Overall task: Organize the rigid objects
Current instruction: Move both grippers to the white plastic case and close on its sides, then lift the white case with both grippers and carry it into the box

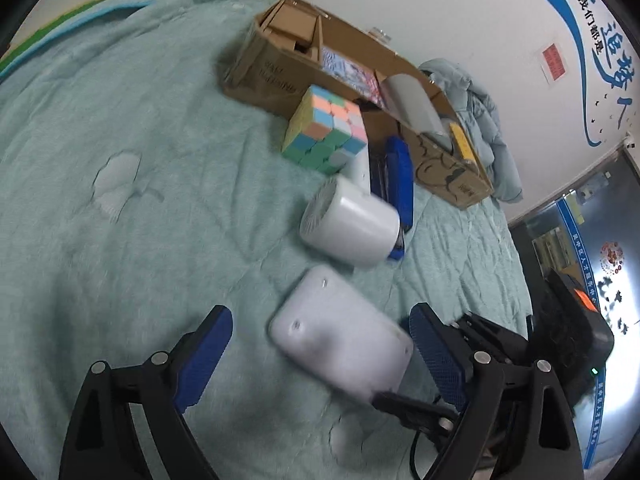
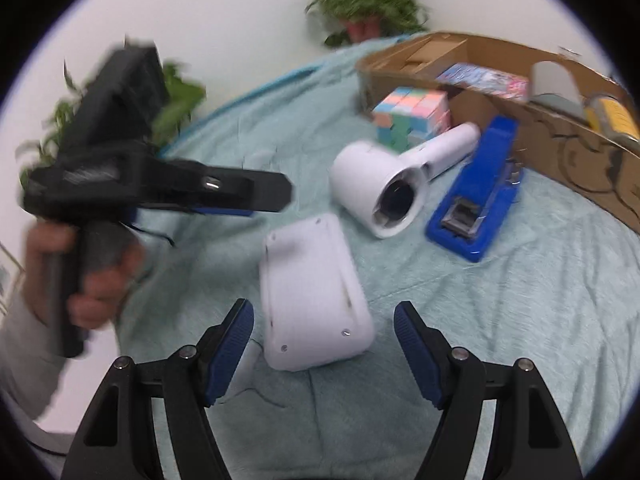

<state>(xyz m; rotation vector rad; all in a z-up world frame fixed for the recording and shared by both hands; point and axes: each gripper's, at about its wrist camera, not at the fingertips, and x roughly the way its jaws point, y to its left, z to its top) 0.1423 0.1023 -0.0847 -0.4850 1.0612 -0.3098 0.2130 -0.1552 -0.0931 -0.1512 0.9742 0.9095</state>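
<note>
A white flat rounded case (image 1: pixel 340 344) (image 2: pixel 312 300) lies on the teal quilt. My left gripper (image 1: pixel 320 356) stands open around it: the right pad is close to its edge, the left pad well apart. My right gripper (image 2: pixel 324 348) is open too, and the case's near end lies between its fingertips without touching them. In the right wrist view the left gripper (image 2: pixel 276 200) shows from the side, held by a hand (image 2: pixel 92 280). Beyond the case lie a white handheld fan (image 1: pixel 352 224) (image 2: pixel 380 188), a blue stapler (image 1: pixel 396 184) (image 2: pixel 476 200) and a pastel puzzle cube (image 1: pixel 326 132) (image 2: pixel 412 116).
An open cardboard box (image 1: pixel 260 68) (image 2: pixel 560 148) stands behind the objects and holds a colourful pack, a grey cylinder and a yellow item. Potted plants (image 2: pixel 364 4) stand past the bed's far edge. A pale blue jacket (image 1: pixel 484 120) lies beside the box.
</note>
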